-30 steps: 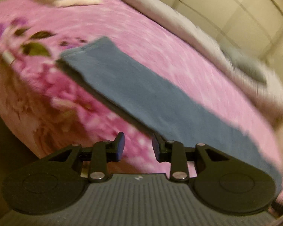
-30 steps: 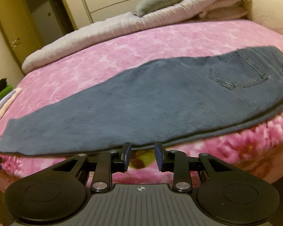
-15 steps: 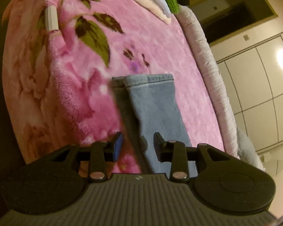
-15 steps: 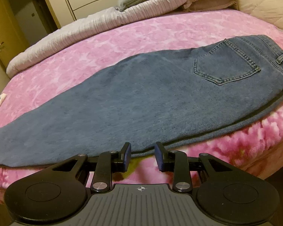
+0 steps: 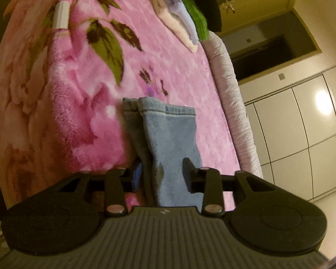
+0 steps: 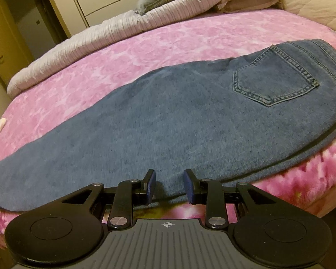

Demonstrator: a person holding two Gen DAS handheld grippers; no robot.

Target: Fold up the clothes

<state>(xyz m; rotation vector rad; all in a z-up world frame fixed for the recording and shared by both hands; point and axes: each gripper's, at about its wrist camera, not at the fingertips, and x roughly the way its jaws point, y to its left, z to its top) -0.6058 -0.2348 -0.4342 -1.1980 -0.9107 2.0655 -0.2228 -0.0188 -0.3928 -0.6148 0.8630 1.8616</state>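
Half a second back the left gripper hung a touch further from the leg end; now it has eased in, so the hems sit bigger ahead of it, and the right gripper has crept forward until its tips overlap the near edge of the denim. Both have their fingers spread apart and nothing between them.

The jeans lie flat along the near side of the pink blanket, already doubled leg on leg. From the right camera the back pocket and waistband sit at about 2 o'clock, the legs tapering off towards 9 o'clock. From the left camera the two hems point up at 12 o'clock, the lower leg peeping out on the left.

I'd say this is heavy, stiffish cloth: it'll hold a crease but drag on the fleecy blanket. Best pinch both layers together at the hems, with the other hand on the near edge at mid-leg, lifting rather than sliding.

A stack of folded clothes waits at 12 o'clock
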